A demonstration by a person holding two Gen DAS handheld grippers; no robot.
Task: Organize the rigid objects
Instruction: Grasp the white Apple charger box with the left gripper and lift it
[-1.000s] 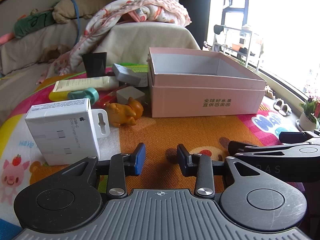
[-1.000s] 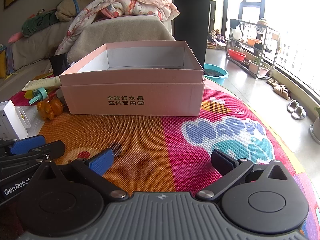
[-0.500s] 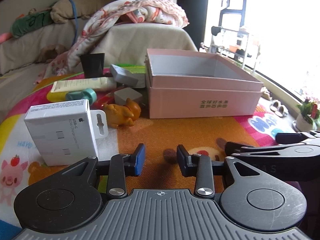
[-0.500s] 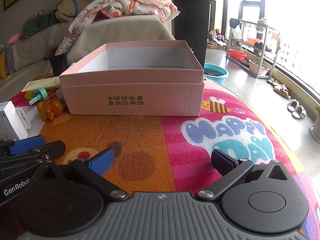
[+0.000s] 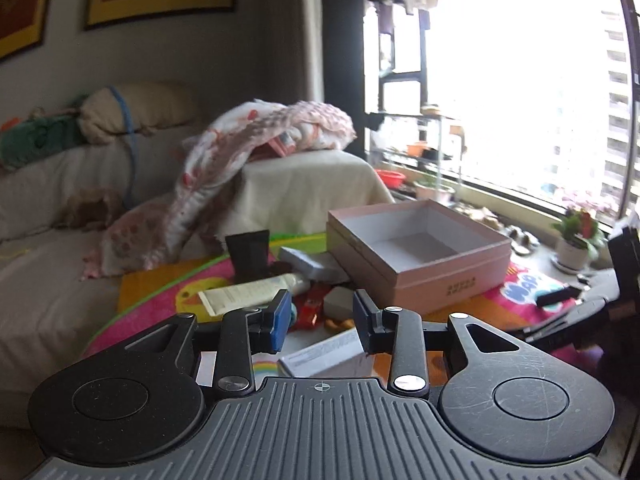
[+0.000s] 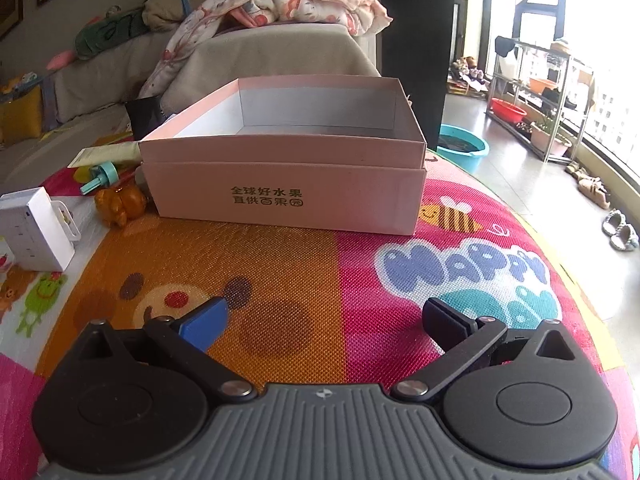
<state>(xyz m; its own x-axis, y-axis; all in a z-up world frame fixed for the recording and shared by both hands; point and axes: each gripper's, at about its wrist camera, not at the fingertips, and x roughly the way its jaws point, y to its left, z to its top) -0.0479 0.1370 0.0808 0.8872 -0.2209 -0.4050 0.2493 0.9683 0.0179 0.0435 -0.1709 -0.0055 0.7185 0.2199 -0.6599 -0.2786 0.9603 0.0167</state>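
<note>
An open, empty pink cardboard box (image 6: 280,196) (image 5: 436,276) stands on the colourful play mat (image 6: 280,264). Left of it lie a white charger box (image 6: 36,232) (image 5: 332,356), an orange toy (image 6: 120,204), a teal-capped item (image 6: 102,174), a cream tube (image 5: 248,294), a black cup (image 5: 248,252), a grey box (image 5: 308,262) and a red packet (image 5: 310,308). My left gripper (image 5: 320,326) hovers above the white charger box, jaws half apart, holding nothing. My right gripper (image 6: 324,320) stands wide open over the mat in front of the pink box.
A cloth-covered sofa with a patterned blanket (image 5: 256,140) rises behind the mat. A teal basin (image 6: 464,148) and slippers (image 6: 620,232) lie on the floor to the right, near a metal rack (image 6: 536,92). A potted plant (image 5: 576,240) stands by the window.
My left gripper has risen and swung so that the white charger box now lies under its jaws; it has left the right wrist view. The right gripper has not moved.
</note>
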